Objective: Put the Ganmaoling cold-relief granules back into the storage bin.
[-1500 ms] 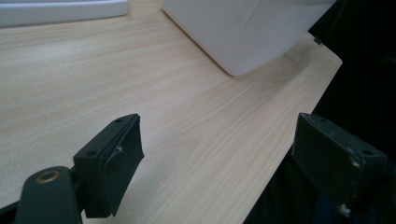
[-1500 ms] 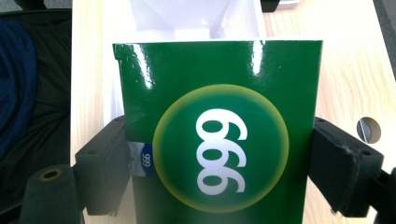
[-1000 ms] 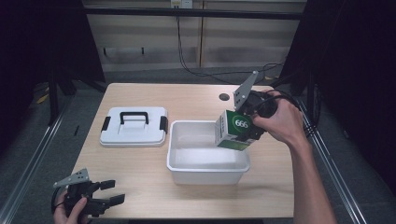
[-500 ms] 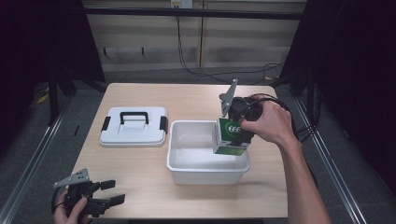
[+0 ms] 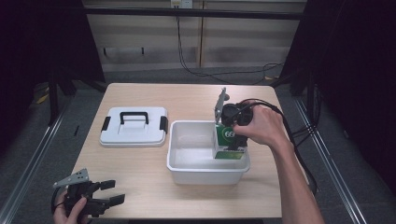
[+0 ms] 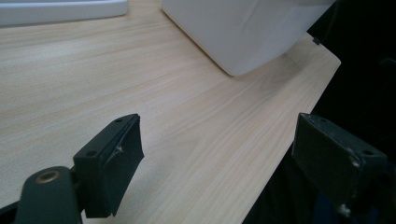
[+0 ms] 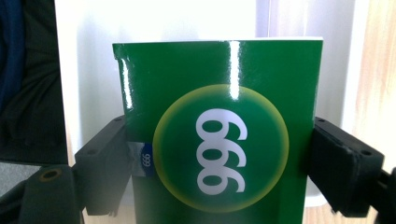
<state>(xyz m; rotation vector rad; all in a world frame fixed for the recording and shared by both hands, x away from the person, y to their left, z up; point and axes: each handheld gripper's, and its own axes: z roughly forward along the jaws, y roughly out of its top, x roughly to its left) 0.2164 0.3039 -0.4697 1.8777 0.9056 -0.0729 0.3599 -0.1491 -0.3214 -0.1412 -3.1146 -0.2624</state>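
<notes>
The right gripper (image 5: pixel 229 132) is clamped on a green box (image 5: pixel 229 142) printed with white digits in a yellow-rimmed circle; in the right gripper view the two black jaws press against the box's (image 7: pixel 219 140) opposite side faces, one at each side, with the printed face turned toward the camera. In the high view this gripper hangs over the right end of a white tub (image 5: pixel 187 173), and the box below it sits within the tub's walls, close against the right wall; whether its underside touches the tub floor cannot be told. The person's right hand (image 5: pixel 259 127) wraps the gripper body from behind, with a black cable trailing away to the right. Well to the left of this gripper, a white lid (image 5: pixel 135 135) with a black handle and black clips lies flat on the wooden table (image 5: pixel 149 182), just beside the tub and apart from it. The left gripper (image 5: pixel 105 192) rests low at the near left corner of the table, held by the left hand (image 5: pixel 70 212). Its jaws stand wide apart with nothing between them; in the left gripper view only bare table (image 6: pixel 187 130) lies ahead of them, with the tub's (image 6: pixel 243 32) outer wall farther off
</notes>
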